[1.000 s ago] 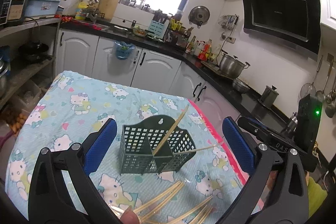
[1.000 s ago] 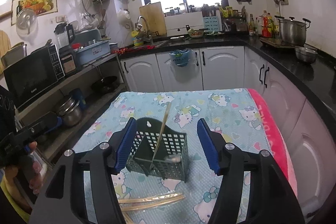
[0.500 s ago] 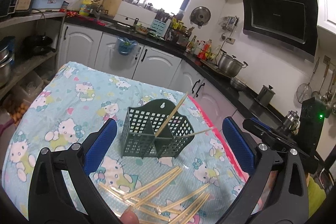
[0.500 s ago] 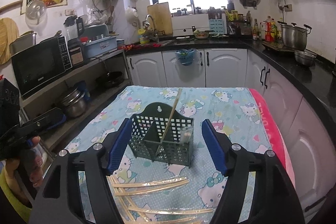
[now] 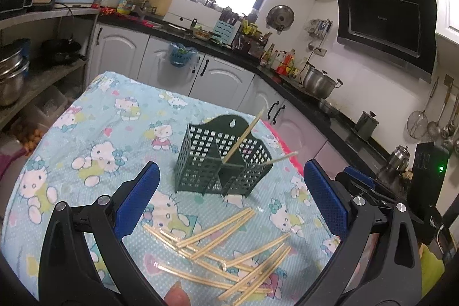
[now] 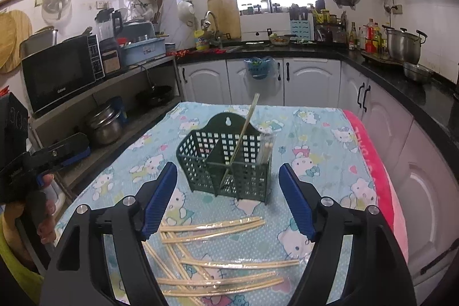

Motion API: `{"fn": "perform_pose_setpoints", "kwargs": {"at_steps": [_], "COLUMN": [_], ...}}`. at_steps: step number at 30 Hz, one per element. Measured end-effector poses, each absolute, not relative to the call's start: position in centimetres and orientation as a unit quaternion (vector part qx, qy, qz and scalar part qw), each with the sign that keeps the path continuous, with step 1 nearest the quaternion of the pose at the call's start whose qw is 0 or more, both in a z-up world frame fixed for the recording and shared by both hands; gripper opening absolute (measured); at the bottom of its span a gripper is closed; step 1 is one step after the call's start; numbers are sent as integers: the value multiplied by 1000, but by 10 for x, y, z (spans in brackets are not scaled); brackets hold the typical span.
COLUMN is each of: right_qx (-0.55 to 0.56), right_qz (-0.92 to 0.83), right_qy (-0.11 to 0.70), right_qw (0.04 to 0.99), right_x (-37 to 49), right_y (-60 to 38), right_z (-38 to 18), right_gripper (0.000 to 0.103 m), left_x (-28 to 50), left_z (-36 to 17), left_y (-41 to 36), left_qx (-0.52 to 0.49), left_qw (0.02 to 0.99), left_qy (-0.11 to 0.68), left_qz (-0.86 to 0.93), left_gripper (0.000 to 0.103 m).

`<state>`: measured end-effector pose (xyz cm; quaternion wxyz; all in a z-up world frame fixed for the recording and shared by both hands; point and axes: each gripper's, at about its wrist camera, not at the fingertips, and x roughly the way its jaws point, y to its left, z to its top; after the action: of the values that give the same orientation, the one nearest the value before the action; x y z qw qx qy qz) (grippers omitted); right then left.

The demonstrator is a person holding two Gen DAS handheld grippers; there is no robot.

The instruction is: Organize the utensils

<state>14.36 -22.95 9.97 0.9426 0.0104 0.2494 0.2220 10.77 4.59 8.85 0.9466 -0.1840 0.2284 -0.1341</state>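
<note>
A dark green lattice utensil basket (image 5: 221, 162) (image 6: 226, 162) stands upright on the Hello Kitty tablecloth. Two wooden chopsticks lean in it: one tall (image 5: 243, 136) (image 6: 243, 134), one tilted out to the right (image 5: 279, 158). Several wrapped wooden chopsticks (image 5: 229, 243) (image 6: 218, 251) lie scattered on the cloth in front of the basket. My left gripper (image 5: 229, 202) is open and empty, above and behind the loose chopsticks. My right gripper (image 6: 229, 200) is open and empty, above the loose chopsticks in front of the basket.
The table (image 5: 86, 139) is covered by a light blue cloth with a pink edge (image 6: 370, 162) on the right. White cabinets and a black counter (image 6: 401, 88) run behind and to the right. Shelves with pots and a microwave (image 6: 60, 70) stand on the left.
Both grippers have pulled back and up from the basket, so more loose chopsticks show in front of it. Both stay open. The basket and its chopsticks have not moved.
</note>
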Motion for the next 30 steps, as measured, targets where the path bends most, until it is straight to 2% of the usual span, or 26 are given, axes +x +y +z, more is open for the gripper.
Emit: {"fn": "perform_pose_setpoints", "kwargs": {"at_steps": [30], "right_qx": [-16], "right_qz": [195], "right_qy": [318], "right_qw": [928], "right_x": [120], "right_y": [-247], "right_z": [25], "right_gripper": [75], "left_x": [95], "left_z": [15], "left_y": [36], "left_qx": [-169], "left_qw": [925], "left_qy": [314], "left_qz": [-128], "left_gripper": [92]}}
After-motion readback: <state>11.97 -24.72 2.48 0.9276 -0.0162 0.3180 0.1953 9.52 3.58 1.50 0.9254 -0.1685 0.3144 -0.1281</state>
